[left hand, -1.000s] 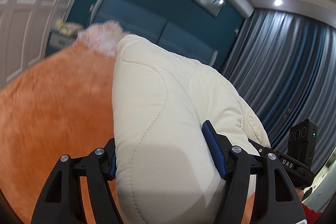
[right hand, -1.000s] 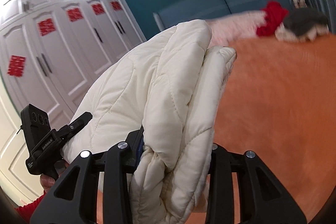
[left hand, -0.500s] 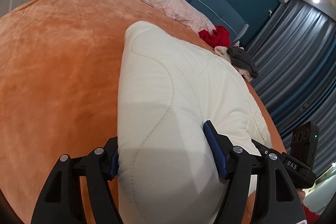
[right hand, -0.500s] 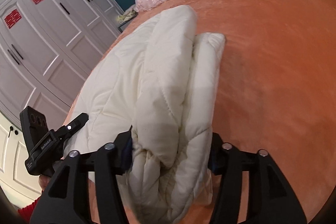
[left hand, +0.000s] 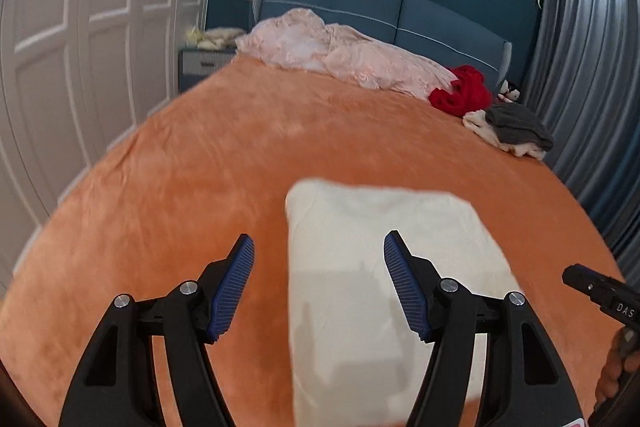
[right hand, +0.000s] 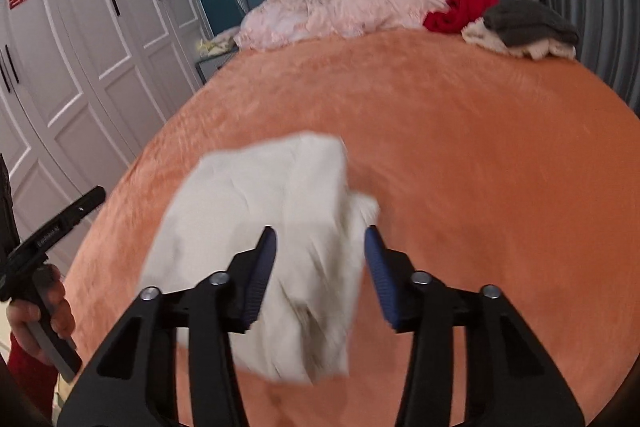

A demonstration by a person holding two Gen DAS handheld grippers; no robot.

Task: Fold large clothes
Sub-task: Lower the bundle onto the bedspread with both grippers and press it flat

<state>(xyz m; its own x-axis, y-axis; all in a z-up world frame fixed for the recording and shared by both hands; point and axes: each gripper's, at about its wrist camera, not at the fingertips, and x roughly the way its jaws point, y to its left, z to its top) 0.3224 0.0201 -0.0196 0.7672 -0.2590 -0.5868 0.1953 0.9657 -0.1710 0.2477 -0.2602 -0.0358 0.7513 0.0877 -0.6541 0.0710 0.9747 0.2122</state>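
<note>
Closest to me, the left gripper [left hand: 318, 283] hangs over the near end of the bed with its blue-padded fingers [left hand: 234, 283] spread and closing a little; the left edge of the folded cream quilted coat [left hand: 384, 267] lies below the gap, and neither pad presses on it. The right gripper [right hand: 320, 273] is alongside, its fingers [right hand: 259, 275] closing too, with the coat's [right hand: 276, 227] bunched right end between them; the pads stand clear of the fabric, though blur makes the edges soft. A hand [right hand: 48, 311] with a red sleeve grips the left tool's handle at the edge of the right wrist view.

The coat lies flat on the orange plush bedspread [left hand: 180, 187], near the foot of the bed and well apart from everything else on it.

Farther up, against the blue padded headboard [left hand: 360, 7], a crumpled pink quilt [left hand: 340, 55] sprawls across the bed. Just beside it to the right sits a red garment [left hand: 464, 91], then a grey garment on a cream one [left hand: 512, 127]. White wardrobe doors [right hand: 80, 39] with red paper cuttings line the left wall, and grey curtains [left hand: 588, 67] hang on the right.
</note>
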